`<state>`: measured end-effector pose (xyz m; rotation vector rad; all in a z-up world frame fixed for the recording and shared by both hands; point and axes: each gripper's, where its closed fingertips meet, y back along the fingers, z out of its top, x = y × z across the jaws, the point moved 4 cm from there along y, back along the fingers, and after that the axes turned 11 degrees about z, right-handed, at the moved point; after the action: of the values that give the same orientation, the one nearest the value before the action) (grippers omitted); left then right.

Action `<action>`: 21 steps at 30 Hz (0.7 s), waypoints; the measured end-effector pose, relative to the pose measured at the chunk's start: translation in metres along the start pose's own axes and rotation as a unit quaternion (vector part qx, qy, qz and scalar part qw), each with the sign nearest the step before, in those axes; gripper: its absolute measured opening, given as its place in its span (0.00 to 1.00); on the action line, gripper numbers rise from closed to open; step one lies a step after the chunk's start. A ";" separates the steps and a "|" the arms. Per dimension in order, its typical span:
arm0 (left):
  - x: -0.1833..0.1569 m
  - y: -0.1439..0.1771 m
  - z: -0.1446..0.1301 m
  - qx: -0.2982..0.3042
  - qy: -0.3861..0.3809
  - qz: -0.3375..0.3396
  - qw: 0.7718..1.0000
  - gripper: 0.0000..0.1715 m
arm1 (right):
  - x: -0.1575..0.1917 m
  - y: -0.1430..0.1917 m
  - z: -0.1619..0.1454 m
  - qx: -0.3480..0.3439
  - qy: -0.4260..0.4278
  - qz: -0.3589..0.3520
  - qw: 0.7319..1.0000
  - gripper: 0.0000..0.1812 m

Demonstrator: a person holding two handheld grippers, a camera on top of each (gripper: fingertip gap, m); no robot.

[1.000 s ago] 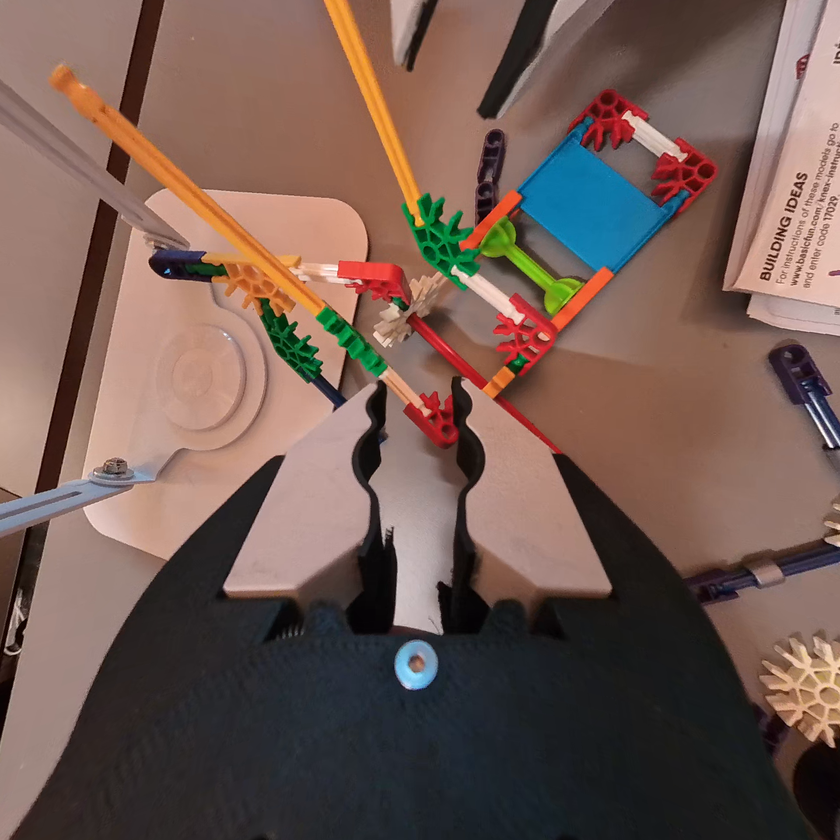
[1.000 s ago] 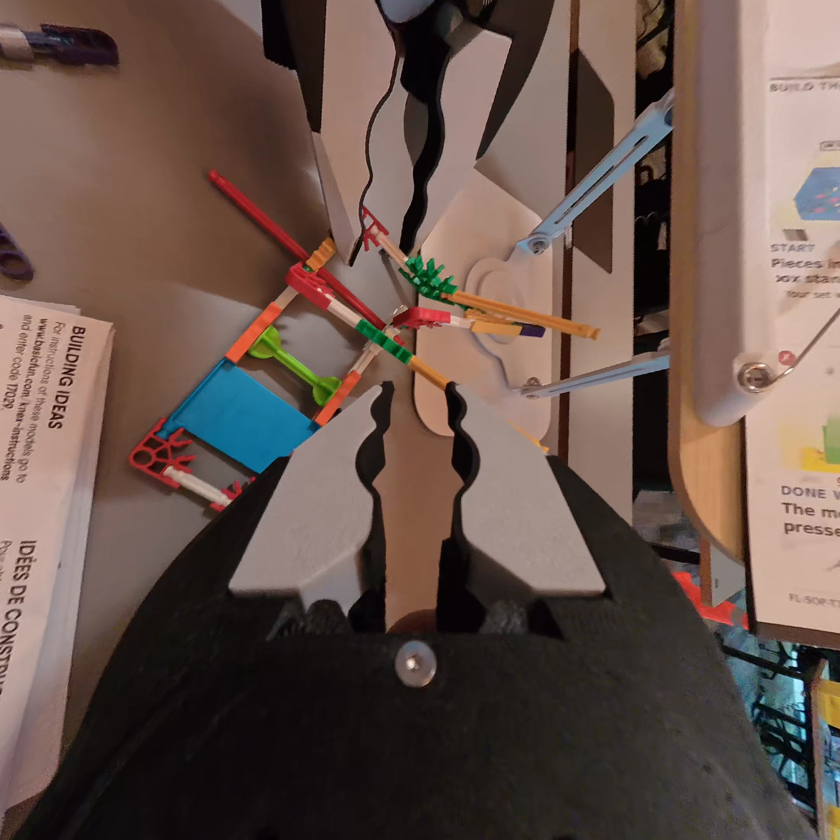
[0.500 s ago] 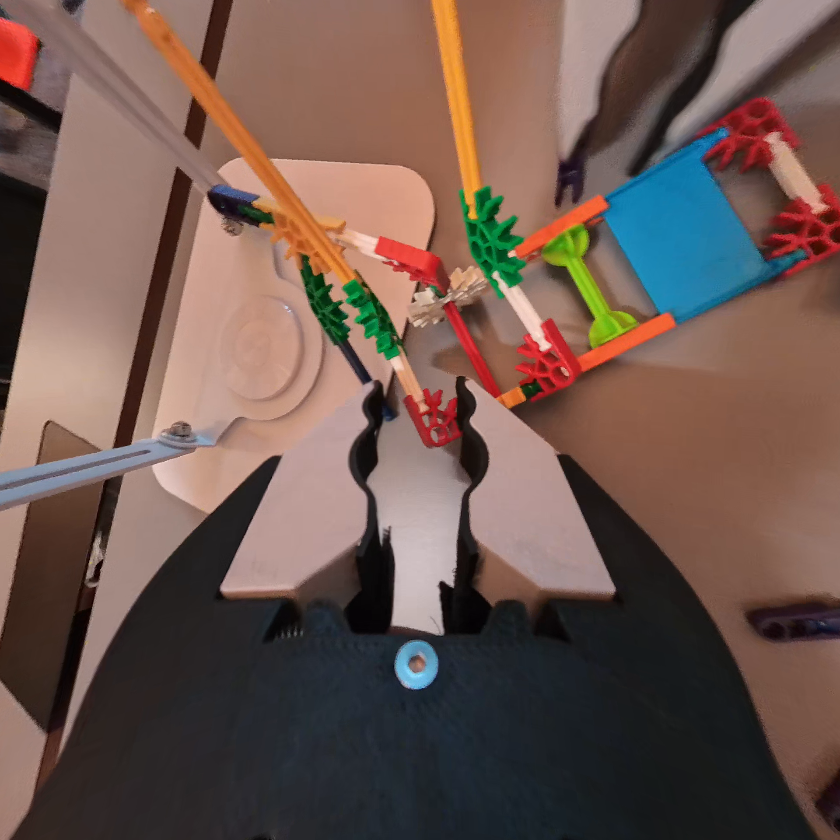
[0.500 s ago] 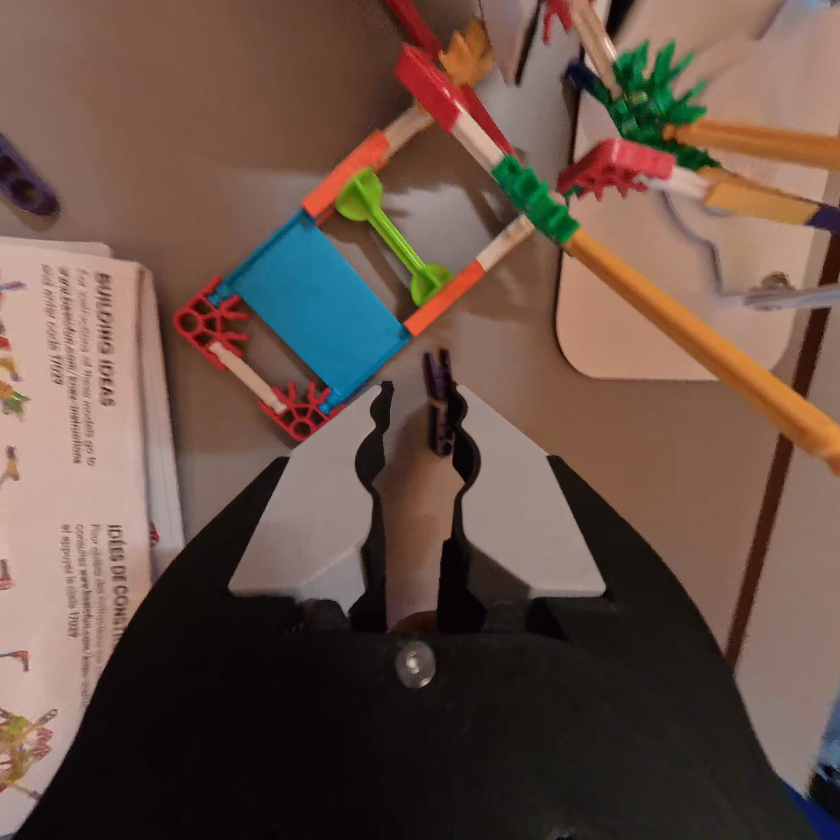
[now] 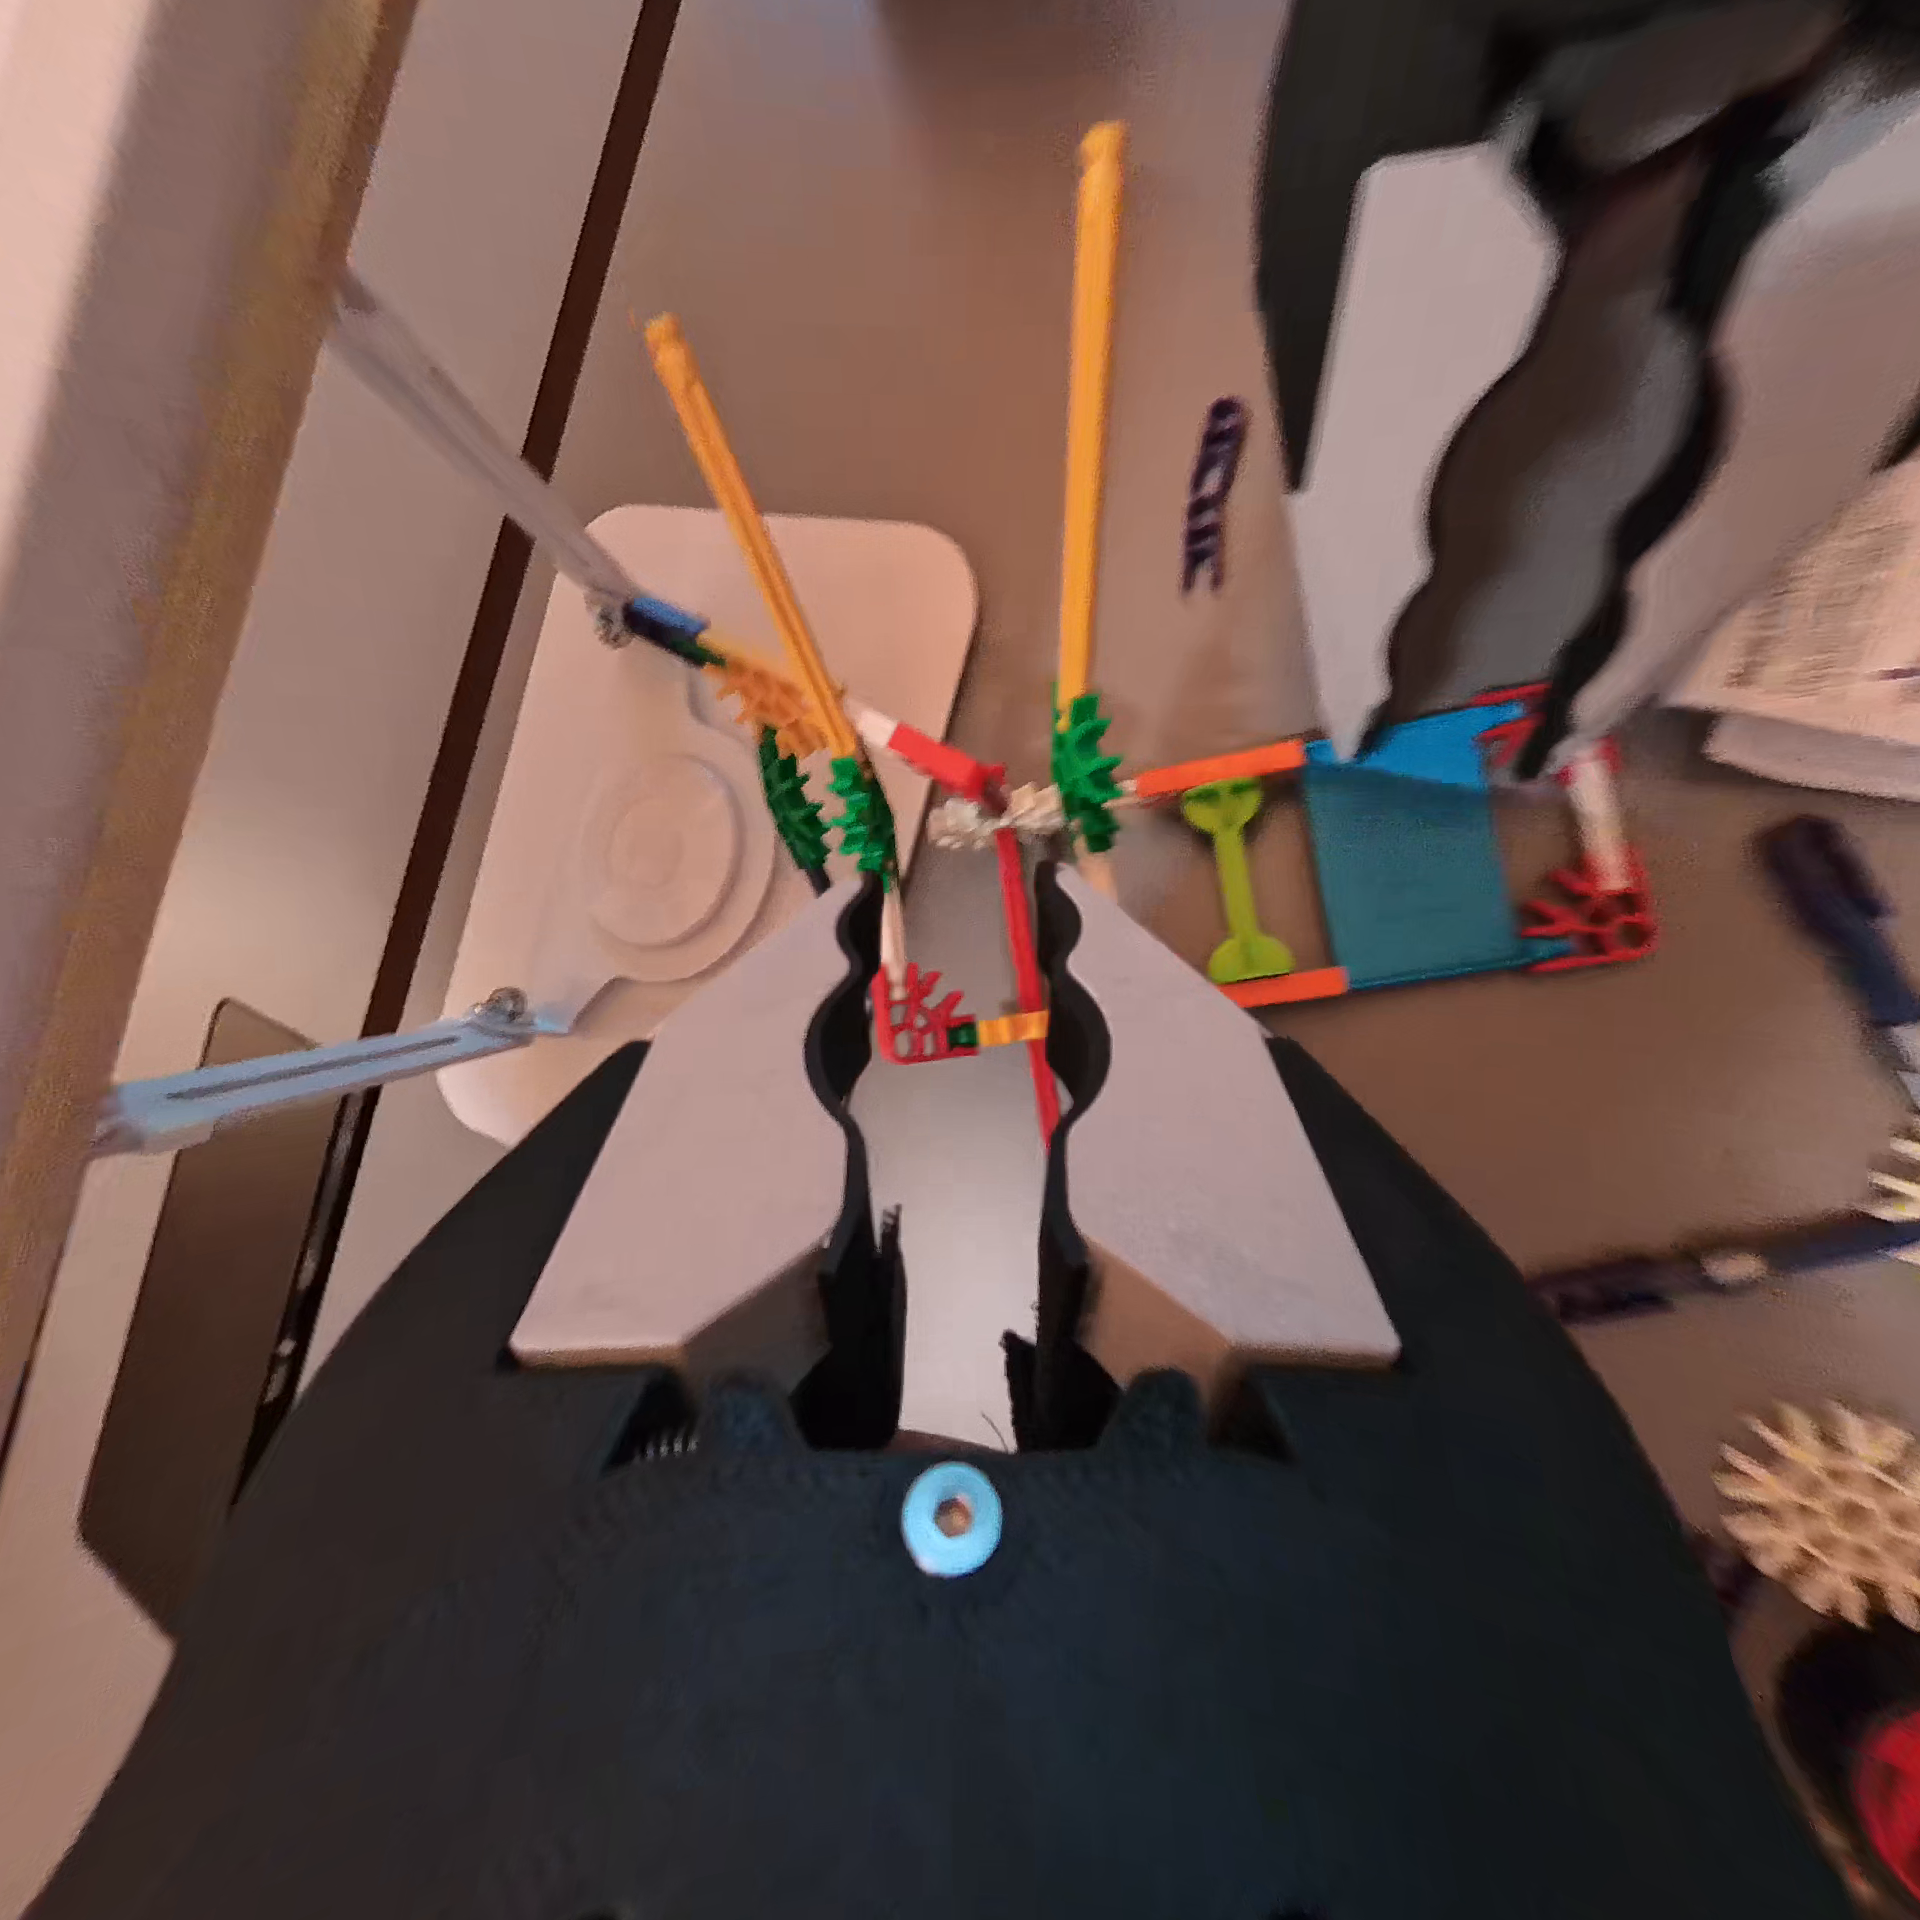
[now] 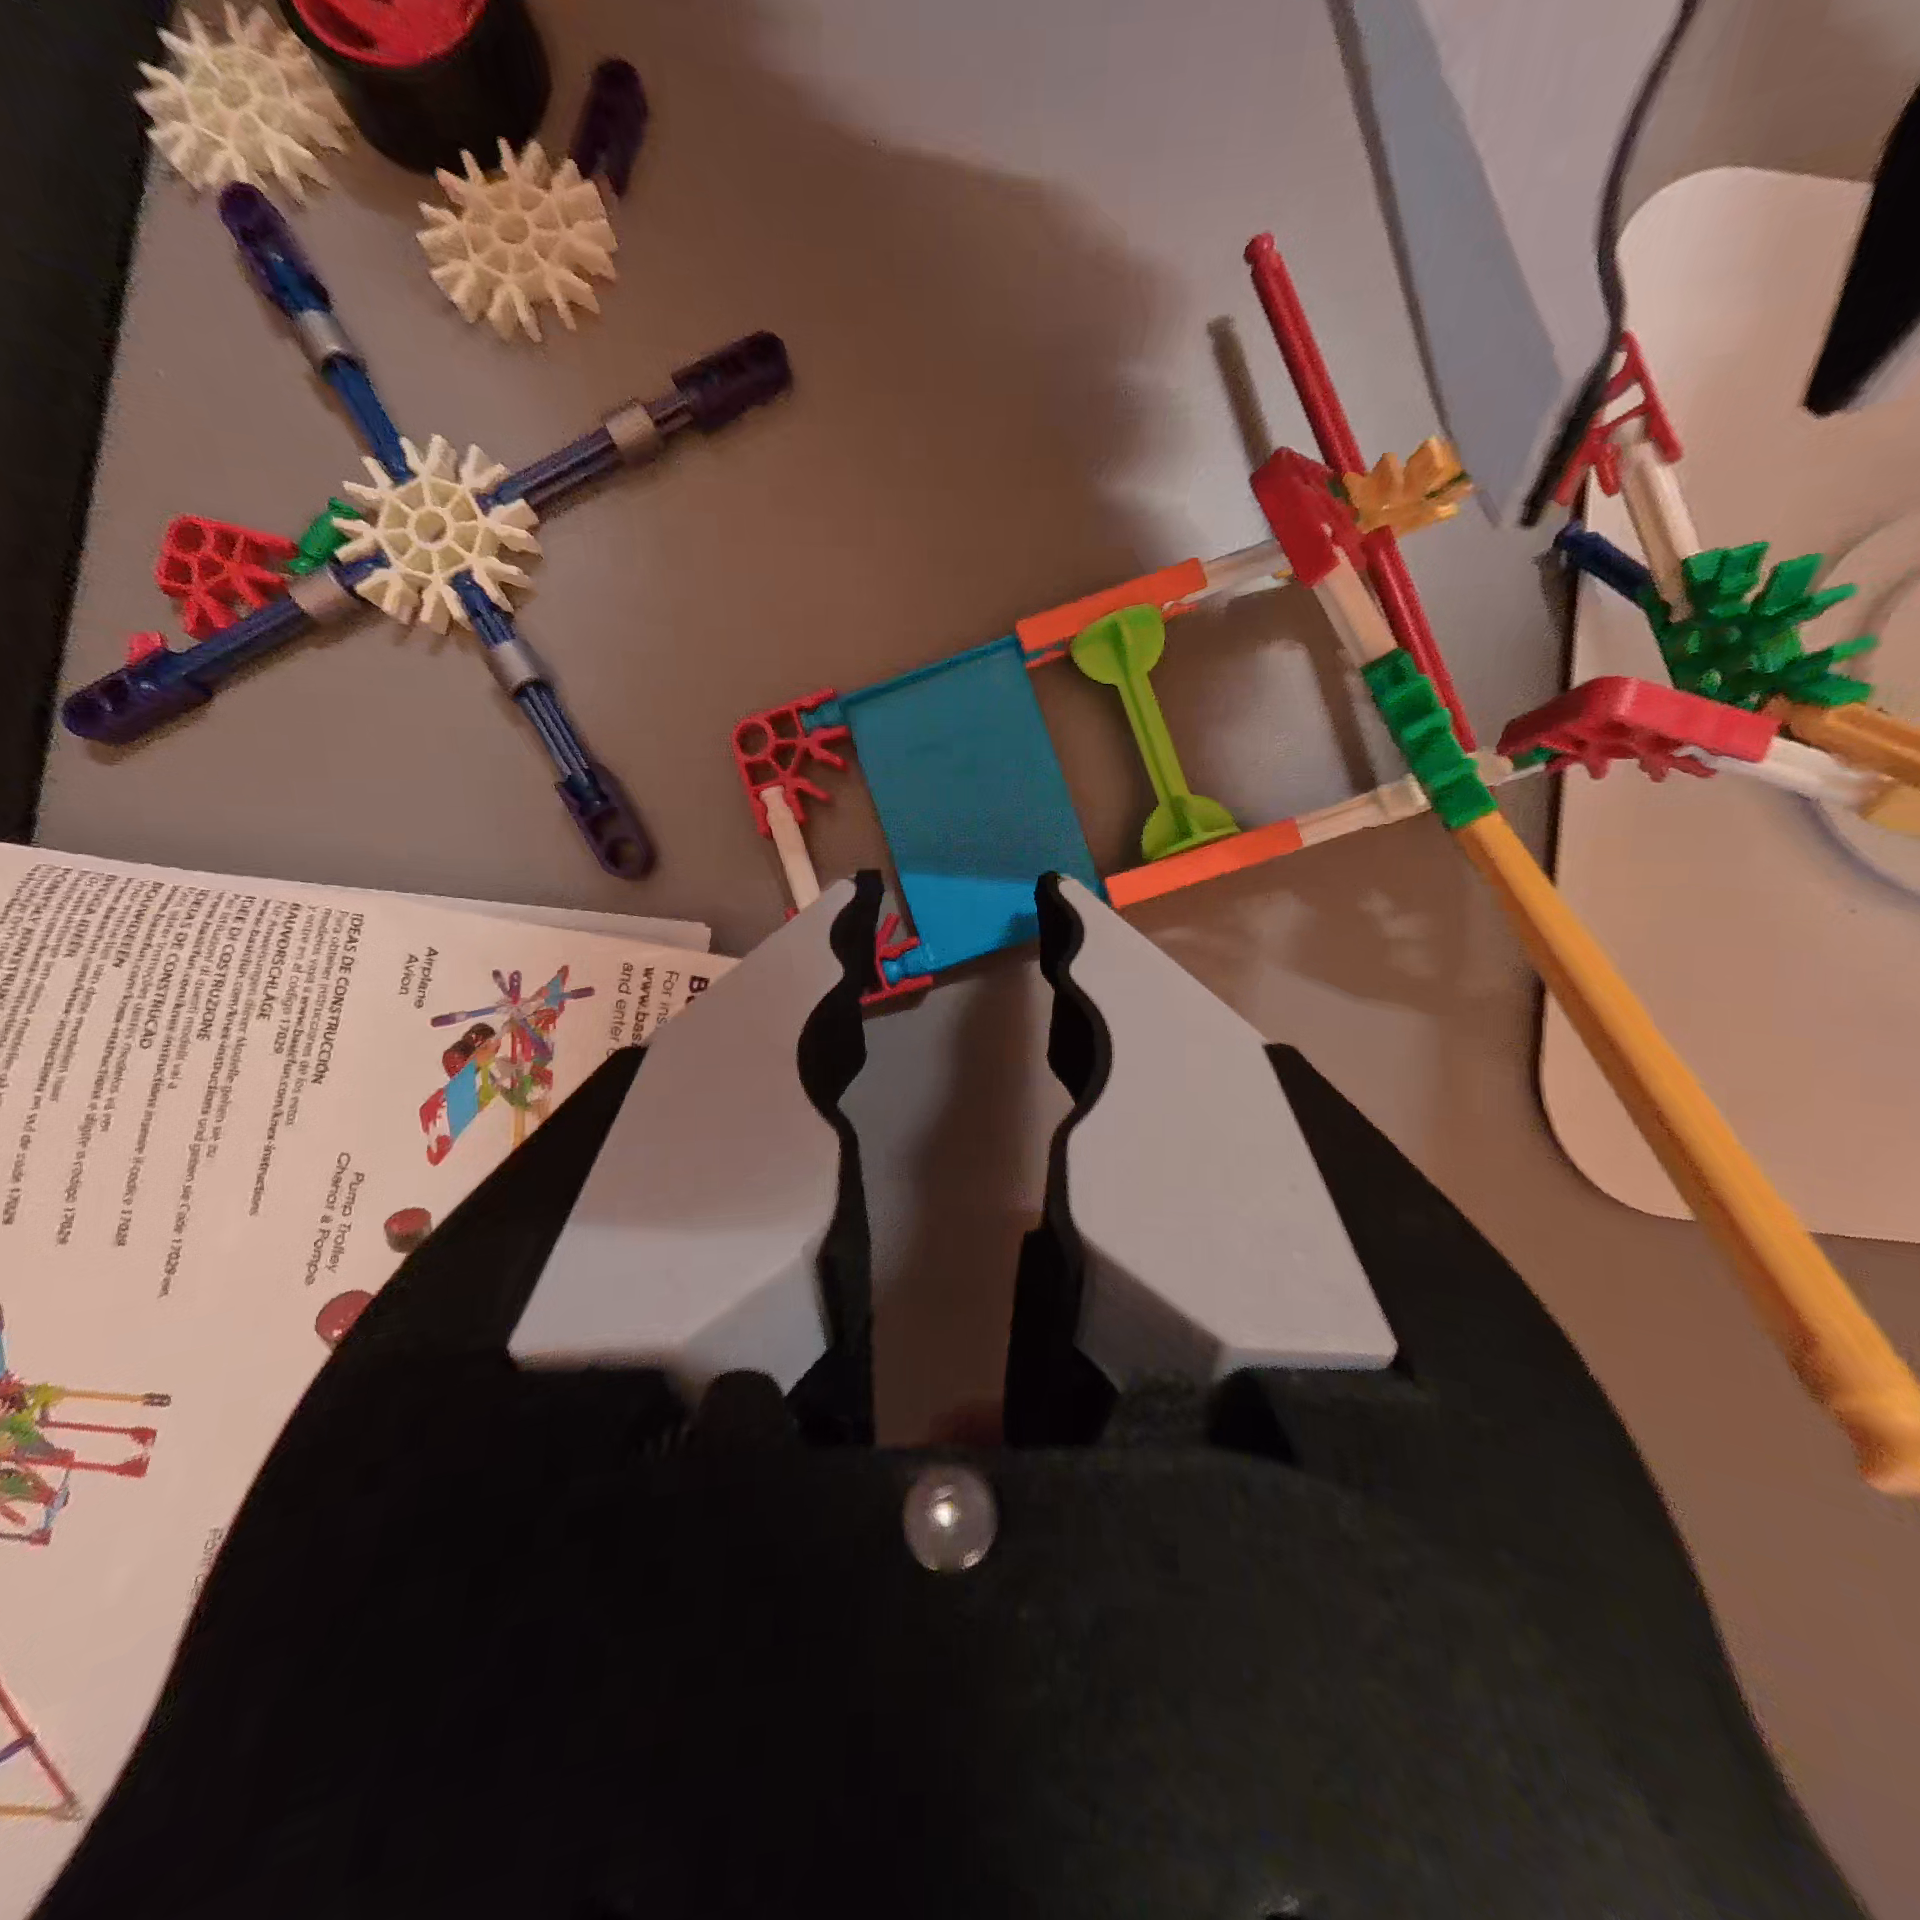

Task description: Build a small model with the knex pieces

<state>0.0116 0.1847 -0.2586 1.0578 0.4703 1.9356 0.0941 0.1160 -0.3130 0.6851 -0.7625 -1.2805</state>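
Observation:
A colourful rod-and-connector model lies on the grey table, with a blue panel (image 5: pixel 1403 883) (image 6: pixel 966 769) and long yellow rods (image 5: pixel 1081 416) (image 6: pixel 1662 1091). My left gripper (image 5: pixel 954 894) is open. A red corner connector (image 5: pixel 920 1018) and a red rod (image 5: pixel 1023 977) of the model sit between its jaws. My right gripper (image 6: pixel 956 894) is open, its tips over the near edge of the blue panel and a red connector there. It also shows in the left wrist view (image 5: pixel 1444 758), at the panel's far edge.
A white base plate (image 5: pixel 644 831) (image 6: pixel 1714 987) with grey metal arms lies under part of the model. An instruction booklet (image 6: pixel 208 1091) lies to the left of the right gripper. A blue cross-shaped assembly (image 6: pixel 431 530), white snowflake connectors (image 6: pixel 514 239), a black wheel (image 6: pixel 416 62) and a purple piece (image 5: pixel 1210 488) lie around. My right gripper's tips are some 8 centimetres from the purple piece (image 5: pixel 1210 488).
My left gripper has moved forward, so the red corner connector sits deeper between its jaws. My right gripper has left the purple piece and swung round to the blue panel's end.

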 end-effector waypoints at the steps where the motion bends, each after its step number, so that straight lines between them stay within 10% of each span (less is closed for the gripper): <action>1: -0.003 0.006 0.005 -0.011 0.004 -0.011 1.000 0.16 | -0.002 0.003 -0.001 0.001 0.002 -0.009 1.000 0.16; 21: -0.032 -0.013 -0.014 0.051 -0.056 -0.047 0.996 0.03 | -0.033 0.043 -0.018 0.014 -0.045 -0.109 0.993 0.15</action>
<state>0.0156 0.1661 -0.2908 1.1815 0.5513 1.7749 0.1293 0.1563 -0.2932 0.7522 -0.7968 -1.5101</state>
